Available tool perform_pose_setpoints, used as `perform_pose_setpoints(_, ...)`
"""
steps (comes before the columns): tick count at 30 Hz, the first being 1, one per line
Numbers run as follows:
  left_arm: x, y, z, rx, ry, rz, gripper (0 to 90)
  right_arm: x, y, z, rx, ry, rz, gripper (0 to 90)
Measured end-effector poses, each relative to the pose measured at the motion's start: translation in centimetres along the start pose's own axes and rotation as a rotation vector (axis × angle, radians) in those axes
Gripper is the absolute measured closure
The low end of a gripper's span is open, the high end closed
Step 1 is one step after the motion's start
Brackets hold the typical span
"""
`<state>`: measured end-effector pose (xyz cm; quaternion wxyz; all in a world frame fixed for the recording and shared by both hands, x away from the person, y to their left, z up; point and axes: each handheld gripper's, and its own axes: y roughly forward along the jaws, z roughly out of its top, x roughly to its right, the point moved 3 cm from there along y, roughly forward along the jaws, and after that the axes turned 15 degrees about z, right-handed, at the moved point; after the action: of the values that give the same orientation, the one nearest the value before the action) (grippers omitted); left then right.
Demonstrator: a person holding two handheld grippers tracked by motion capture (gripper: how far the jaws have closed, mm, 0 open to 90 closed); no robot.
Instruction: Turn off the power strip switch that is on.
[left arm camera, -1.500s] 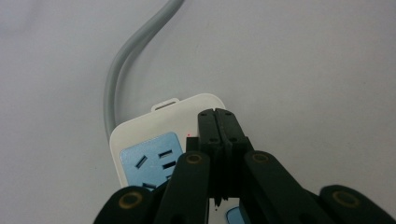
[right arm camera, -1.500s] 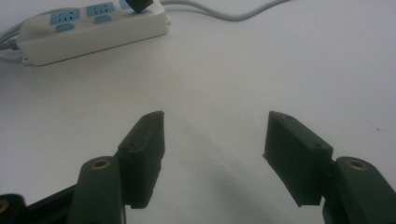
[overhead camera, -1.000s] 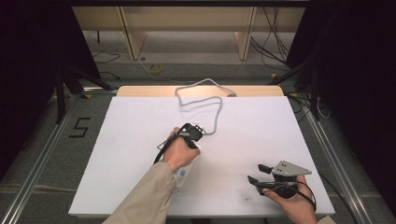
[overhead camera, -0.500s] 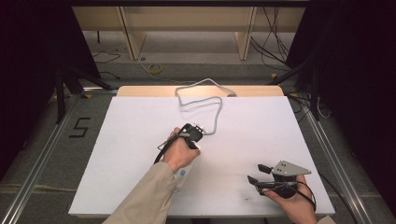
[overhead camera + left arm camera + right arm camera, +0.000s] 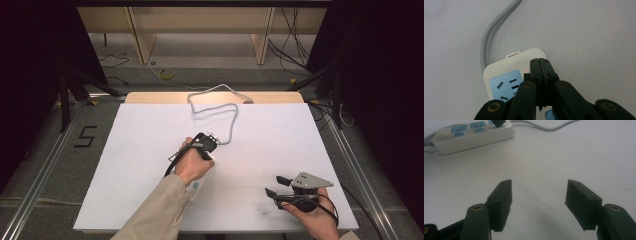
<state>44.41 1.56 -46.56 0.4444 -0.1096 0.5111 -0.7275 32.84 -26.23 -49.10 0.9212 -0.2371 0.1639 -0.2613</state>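
Power strip (image 5: 506,75) lies mid-table (image 5: 125,200) under the left gripper's (image 5: 539,61) pressed-together jaws, seemingly touching; right gripper (image 5: 537,195), at five o'clock, gapes. Grey floor (image 5: 40,150) around.

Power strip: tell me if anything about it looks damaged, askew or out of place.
Nothing stands out. The power strip lies flat on the white table, casing whole, its grey cable looping loosely away. The left gripper, jaws shut, presses on its top beside a small red light.
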Motion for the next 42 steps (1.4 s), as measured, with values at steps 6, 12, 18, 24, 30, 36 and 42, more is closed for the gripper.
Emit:
perform_pose_setpoints(6,0.0,0.0,-0.1,0.011,0.008,0.006,89.9,0.0,0.0,0.0,0.002,-0.001,-0.001,38.8)
perform_pose_setpoints(12,0.0,-0.3,-0.1,0.05,-0.029,-0.008,89.9,0.0,0.0,0.0,0.003,0.0,-0.003,38.8)
perform_pose_setpoints(18,-0.1,-0.5,-0.3,0.074,-0.012,-0.002,89.8,0.0,-0.1,0.0,0.007,0.001,-0.002,38.8)
perform_pose_setpoints(24,-0.7,-1.3,-0.5,0.102,-0.035,0.011,89.5,0.1,-0.1,0.0,0.006,0.001,-0.003,38.8)
perform_pose_setpoints(30,-1.3,-2.4,-1.1,0.126,-0.045,0.02,85.5,0.0,-0.1,0.1,0.007,0.001,-0.003,38.8)
perform_pose_setpoints(36,-1.5,-3.0,-2.2,0.149,-0.062,0.016,81.4,0.1,0.0,0.0,0.005,-0.003,-0.004,38.8)
perform_pose_setpoints(42,-2.1,-3.7,-3.2,0.183,-0.098,0.018,76.3,0.1,0.0,0.0,0.005,-0.001,-0.004,38.8)
